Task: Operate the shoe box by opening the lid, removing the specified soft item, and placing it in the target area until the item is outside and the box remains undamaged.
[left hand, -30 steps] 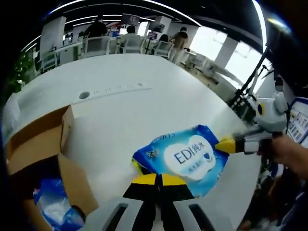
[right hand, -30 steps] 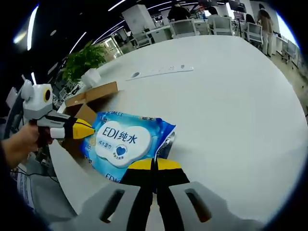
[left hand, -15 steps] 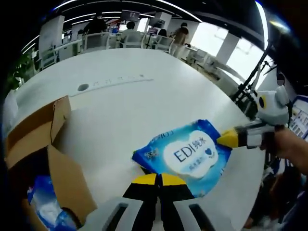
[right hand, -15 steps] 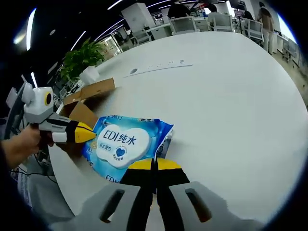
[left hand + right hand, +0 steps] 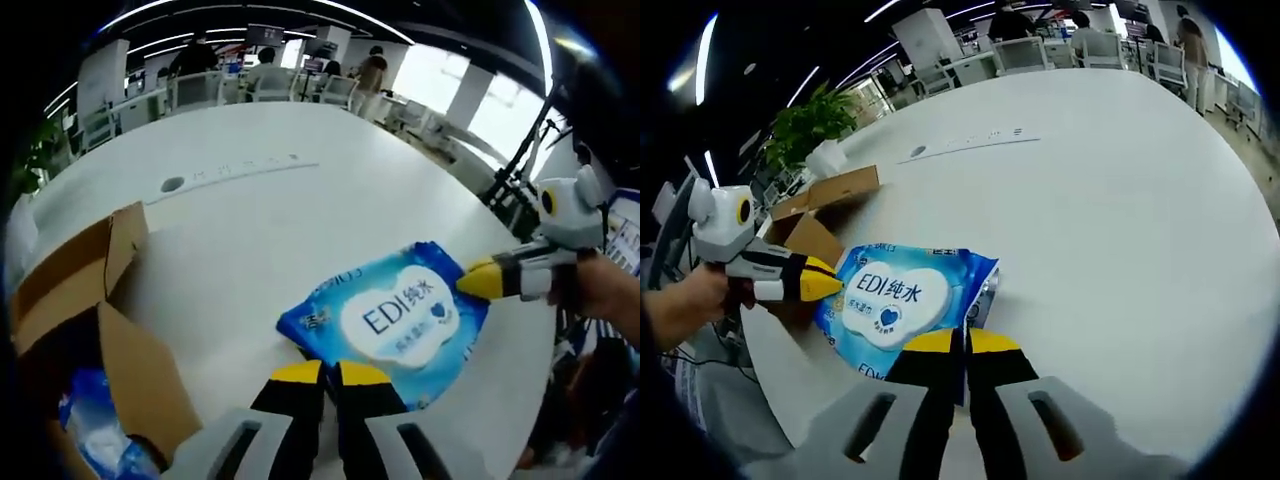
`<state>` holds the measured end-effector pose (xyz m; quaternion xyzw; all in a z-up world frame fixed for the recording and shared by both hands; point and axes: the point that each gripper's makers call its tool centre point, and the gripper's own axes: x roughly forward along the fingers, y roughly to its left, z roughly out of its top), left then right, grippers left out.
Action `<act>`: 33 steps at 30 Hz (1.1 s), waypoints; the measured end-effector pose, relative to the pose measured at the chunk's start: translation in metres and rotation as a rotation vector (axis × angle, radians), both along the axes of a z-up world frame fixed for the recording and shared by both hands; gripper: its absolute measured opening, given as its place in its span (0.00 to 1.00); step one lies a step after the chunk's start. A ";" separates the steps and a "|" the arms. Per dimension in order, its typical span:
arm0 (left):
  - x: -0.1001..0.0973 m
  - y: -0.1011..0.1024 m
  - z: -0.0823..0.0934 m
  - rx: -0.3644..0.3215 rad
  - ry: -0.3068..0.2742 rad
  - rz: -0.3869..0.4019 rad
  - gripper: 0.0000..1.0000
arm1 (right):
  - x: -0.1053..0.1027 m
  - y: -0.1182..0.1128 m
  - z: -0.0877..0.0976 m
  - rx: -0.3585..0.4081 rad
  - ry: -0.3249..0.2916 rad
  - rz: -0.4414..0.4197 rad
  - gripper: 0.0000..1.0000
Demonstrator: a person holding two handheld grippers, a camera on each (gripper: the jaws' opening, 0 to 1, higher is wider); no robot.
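Both pairs of yellow-tipped fingers are pressed together on the blue wipes pack. In the left gripper view, the left gripper pinches the pack's near edge; the right gripper enters from the right and nips the opposite end. In the right gripper view, the right gripper clamps the near edge of the pack, with the left gripper at its far end.

Location: the pack is outside the box, spanned between the two grippers just over or on the white table; contact with the surface cannot be confirmed. The box stands beside it, flaps open, with more blue packaging inside.

Handling, as a judgement: the pack is soft, light and film-wrapped, so likely slippery and prone to sag. Grip the flat sealed end seams rather than the padded centre.
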<state>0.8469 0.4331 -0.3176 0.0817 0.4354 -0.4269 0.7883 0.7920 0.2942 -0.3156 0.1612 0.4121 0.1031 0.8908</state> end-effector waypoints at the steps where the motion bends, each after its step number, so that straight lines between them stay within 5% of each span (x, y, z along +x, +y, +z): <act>1: -0.001 0.000 0.001 -0.001 -0.002 -0.001 0.06 | 0.000 0.000 0.000 -0.001 0.002 -0.004 0.03; 22: -0.016 -0.006 0.031 -0.047 -0.058 -0.041 0.23 | -0.005 -0.002 0.015 -0.025 -0.022 -0.017 0.28; 33: -0.024 0.001 0.049 -0.080 -0.073 -0.067 0.33 | -0.012 0.008 0.039 -0.029 -0.050 0.001 0.39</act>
